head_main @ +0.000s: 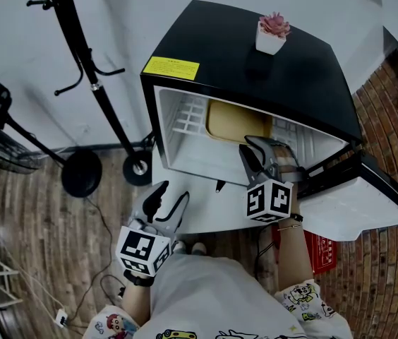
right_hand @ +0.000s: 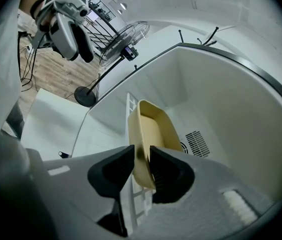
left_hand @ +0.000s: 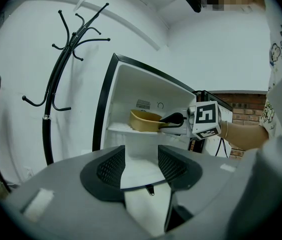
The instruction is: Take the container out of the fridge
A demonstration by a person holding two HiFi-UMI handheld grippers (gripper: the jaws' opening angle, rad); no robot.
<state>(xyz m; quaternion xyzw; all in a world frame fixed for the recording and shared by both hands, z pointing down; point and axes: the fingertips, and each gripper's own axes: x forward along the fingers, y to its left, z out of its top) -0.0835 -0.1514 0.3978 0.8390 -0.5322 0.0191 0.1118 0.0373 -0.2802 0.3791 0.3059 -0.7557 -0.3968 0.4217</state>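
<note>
Mostly hidden in the head view is the container [head_main: 236, 121]. Its far half is cut off under the black top of the fridge [head_main: 227, 44], and its near edge is covered by the right tongs [head_main: 257, 152]. From up there I cannot tell whether the pads touch it.

Right gripper view settles that. The tongs are closed on the container's near wall, one pad on each side, and the tan tray runs away toward 12 o'clock. It lies on the wire shelf [head_main: 187, 119] inside the fridge, toward the right of the opening.

Left gripper view gives the side-on look the others lack. The container sits level on the shelf, with the right tongs' black finger at its 3 o'clock end.

Left tongs [head_main: 165, 198] are spread apart with nothing between them. They hang at 7 o'clock of the fridge opening, well apart from the container.

Fridge door [head_main: 358, 203] is swung out at 4 o'clock. Potted plant [head_main: 272, 32] on the fridge top shows only in the head view. Coat stand [head_main: 89, 69] is at 10 o'clock, its top clipped by the frame. Fan [right_hand: 126, 36] is clear in the right gripper view. In the head view only a sliver of its cage shows, at the 9 o'clock edge.
</note>
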